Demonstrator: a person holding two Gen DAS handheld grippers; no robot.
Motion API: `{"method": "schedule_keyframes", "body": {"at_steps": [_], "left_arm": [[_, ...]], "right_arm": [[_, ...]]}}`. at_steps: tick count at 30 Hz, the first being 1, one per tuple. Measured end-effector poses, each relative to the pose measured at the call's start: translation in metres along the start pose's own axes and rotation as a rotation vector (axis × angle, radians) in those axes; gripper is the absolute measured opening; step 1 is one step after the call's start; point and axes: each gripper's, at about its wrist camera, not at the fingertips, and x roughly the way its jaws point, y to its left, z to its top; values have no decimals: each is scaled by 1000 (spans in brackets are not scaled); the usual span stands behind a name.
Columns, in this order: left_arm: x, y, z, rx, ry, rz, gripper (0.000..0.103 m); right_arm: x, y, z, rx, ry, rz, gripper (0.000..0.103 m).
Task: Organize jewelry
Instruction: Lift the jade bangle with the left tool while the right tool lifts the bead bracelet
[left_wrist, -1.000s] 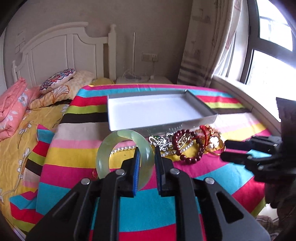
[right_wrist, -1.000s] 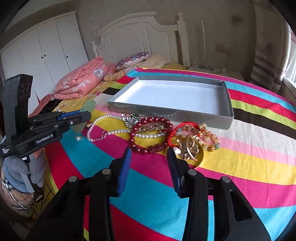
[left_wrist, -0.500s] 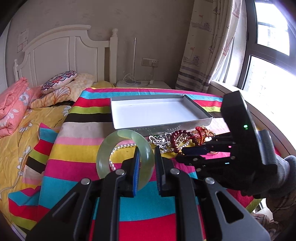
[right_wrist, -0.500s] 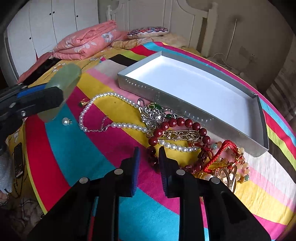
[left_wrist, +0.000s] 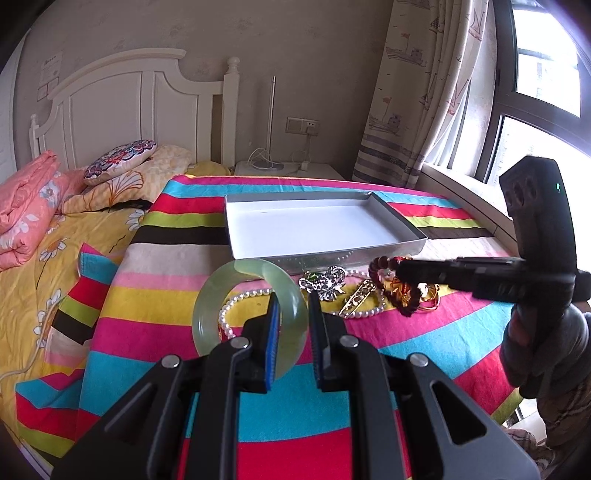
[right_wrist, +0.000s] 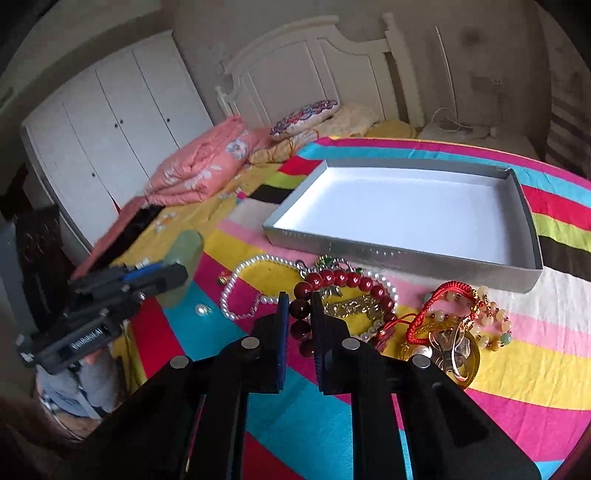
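My left gripper (left_wrist: 291, 300) is shut on a pale green jade bangle (left_wrist: 221, 288) and holds it upright above the striped bedspread; the left gripper (right_wrist: 177, 273) and bangle (right_wrist: 188, 247) also show in the right wrist view. My right gripper (right_wrist: 298, 295) has its jaws closing, with the dark red bead bracelet (right_wrist: 341, 277) between the pads. In the left wrist view the right gripper (left_wrist: 400, 266) carries those beads at its tip. A pearl necklace (right_wrist: 236, 280), gold hair clip (right_wrist: 351, 308) and red cord bracelet (right_wrist: 450, 291) lie before the silver tray (right_wrist: 406, 258), whose white inside is bare.
A silver brooch (left_wrist: 325, 284) and a loose pearl earring (right_wrist: 202, 309) lie on the striped bedspread (left_wrist: 166, 295). A folded pink quilt (right_wrist: 199, 173) and pillows (left_wrist: 118, 160) lie by the white headboard. A window (left_wrist: 535, 110) and curtain stand right, a white wardrobe (right_wrist: 110, 122) left.
My right gripper moved in over the jewellery pile and narrowed its jaws around the red bead bracelet. The left gripper kept still with the bangle in it.
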Motion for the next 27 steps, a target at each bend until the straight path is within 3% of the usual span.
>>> {"method": "schedule_keyframes", "body": {"at_steps": [3, 8, 15, 27], "left_arm": [[1, -4, 4, 13, -1, -3, 15], [9, -12, 13, 42, 6, -5, 15], [33, -18, 40, 62, 22, -29, 15], [99, -33, 85, 121, 91, 21, 15]], "right_arm": [[-16, -10, 8, 68, -67, 63, 14], [-35, -18, 16, 114, -135, 86, 14], [-41, -30, 32, 125, -165, 39, 14], [-49, -62, 72, 151, -230, -47, 14]]}}
